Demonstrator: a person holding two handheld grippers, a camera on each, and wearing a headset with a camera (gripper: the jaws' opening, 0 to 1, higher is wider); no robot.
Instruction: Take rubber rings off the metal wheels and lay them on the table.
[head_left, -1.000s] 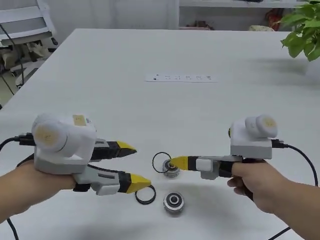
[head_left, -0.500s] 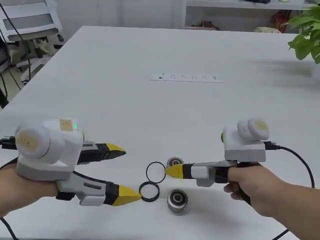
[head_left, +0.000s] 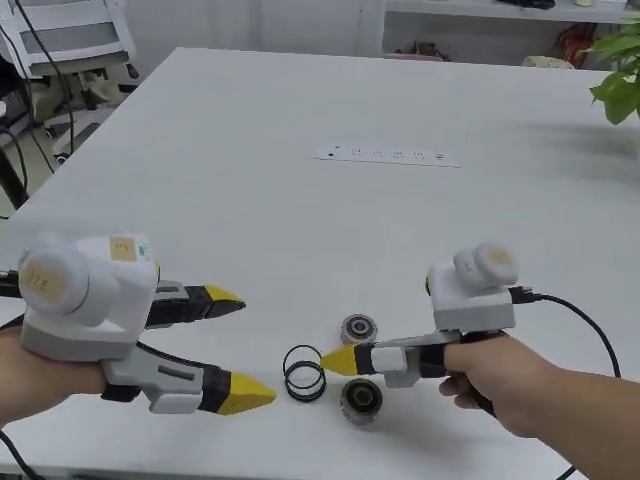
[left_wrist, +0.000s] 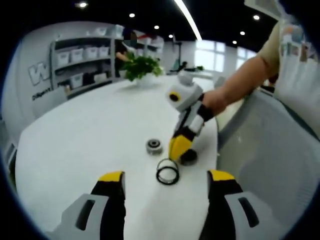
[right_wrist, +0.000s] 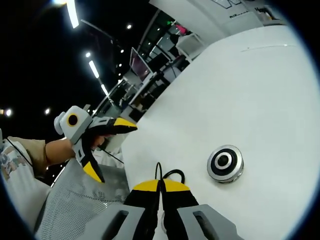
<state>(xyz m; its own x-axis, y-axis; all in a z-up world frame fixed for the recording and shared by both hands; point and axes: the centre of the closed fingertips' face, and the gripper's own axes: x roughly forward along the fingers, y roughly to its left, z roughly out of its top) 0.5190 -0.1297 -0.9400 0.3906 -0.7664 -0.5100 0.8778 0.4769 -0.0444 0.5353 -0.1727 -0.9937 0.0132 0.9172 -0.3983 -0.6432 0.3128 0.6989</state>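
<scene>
We see two black rubber rings (head_left: 303, 372) lying overlapped on the white table (head_left: 300, 220). Just right of the rings sit two metal wheels: the far wheel (head_left: 359, 328) a little beyond them, the near wheel (head_left: 361, 397) a little closer to us. The right gripper (head_left: 335, 360) has its jaws pressed together, with the tip at the rings' right edge; we cannot tell whether it pinches one. The left gripper (head_left: 237, 347) hangs left of the rings, jaws spread wide, holding nothing.

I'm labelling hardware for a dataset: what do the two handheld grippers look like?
Both the left gripper and right gripper have white-grey boxy bodies, yellow-tipped black jaws and a trailing black cable. The person wears a beige short sleeve.
</scene>
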